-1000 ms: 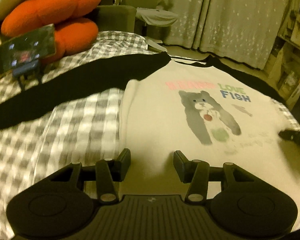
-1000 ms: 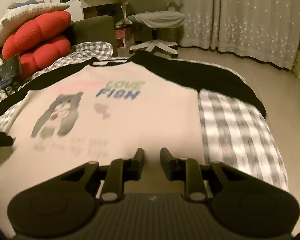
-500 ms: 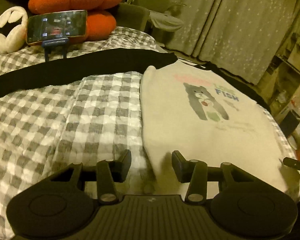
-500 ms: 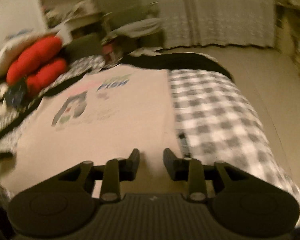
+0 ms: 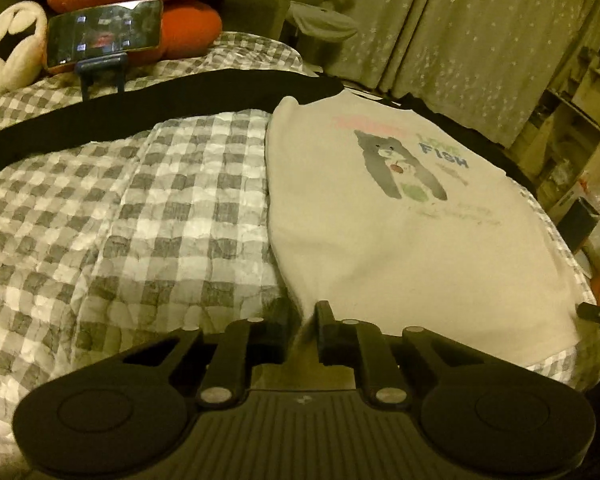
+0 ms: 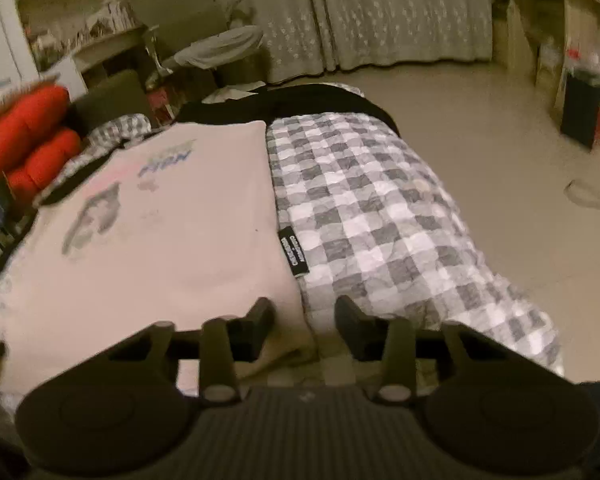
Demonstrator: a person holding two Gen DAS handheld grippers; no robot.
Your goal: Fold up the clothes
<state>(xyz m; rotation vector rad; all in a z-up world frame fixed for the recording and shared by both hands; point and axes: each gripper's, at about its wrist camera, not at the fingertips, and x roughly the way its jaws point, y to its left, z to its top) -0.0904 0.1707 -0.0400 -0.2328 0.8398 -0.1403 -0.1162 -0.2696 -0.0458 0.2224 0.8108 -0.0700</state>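
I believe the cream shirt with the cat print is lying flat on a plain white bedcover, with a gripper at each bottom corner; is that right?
Not quite: the bedcover is grey-and-white checked, as both wrist views show. The shirt does lie flat, with the left gripper and right gripper at its bottom corners.

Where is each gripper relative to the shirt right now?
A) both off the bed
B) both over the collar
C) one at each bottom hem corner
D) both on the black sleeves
C: the left gripper has its fingers closed in around the shirt at its bottom left corner, and the right gripper straddles the bottom right corner, just below the black side label.
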